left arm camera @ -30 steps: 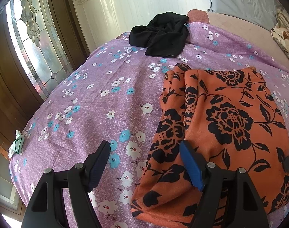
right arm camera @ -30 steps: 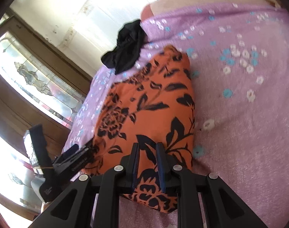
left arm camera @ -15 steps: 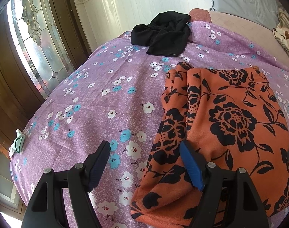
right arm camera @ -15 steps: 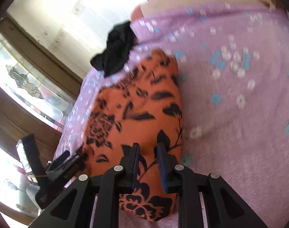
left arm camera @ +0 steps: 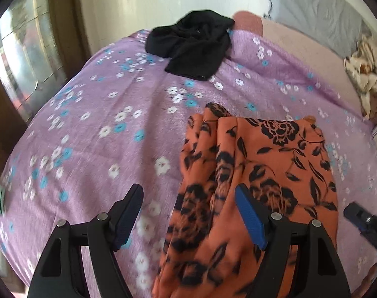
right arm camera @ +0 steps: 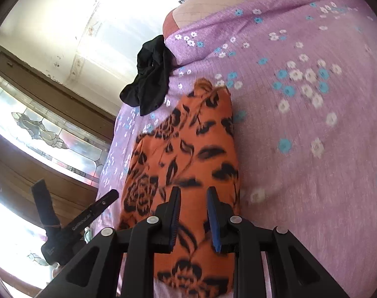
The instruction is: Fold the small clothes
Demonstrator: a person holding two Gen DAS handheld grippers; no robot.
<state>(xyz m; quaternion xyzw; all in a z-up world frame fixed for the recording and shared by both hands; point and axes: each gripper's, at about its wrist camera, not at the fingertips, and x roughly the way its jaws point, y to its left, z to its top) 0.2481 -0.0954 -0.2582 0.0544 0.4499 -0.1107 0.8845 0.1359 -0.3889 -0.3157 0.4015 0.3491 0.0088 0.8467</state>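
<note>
An orange garment with black flowers (left arm camera: 258, 173) lies folded lengthwise on the purple flowered bedsheet (left arm camera: 101, 136); it also shows in the right wrist view (right arm camera: 186, 149). My left gripper (left arm camera: 188, 213) is open wide over the garment's near left edge, its right finger above the cloth. My right gripper (right arm camera: 192, 213) hovers over the garment's near end with its jaws a narrow gap apart and nothing between them. The right gripper's tip (left arm camera: 362, 221) shows at the left view's right edge. The left gripper (right arm camera: 77, 221) shows at the right view's lower left.
A black garment (left arm camera: 196, 44) lies crumpled at the bed's far end, also in the right wrist view (right arm camera: 151, 77). A stained-glass door (right arm camera: 39, 129) stands beside the bed. A grey pillow (left arm camera: 317, 7) and a patterned cloth (left arm camera: 367, 74) lie at the far right.
Both grippers have pulled back and risen a little. The right gripper's jaws have opened slightly. The orange garment lies as before.
</note>
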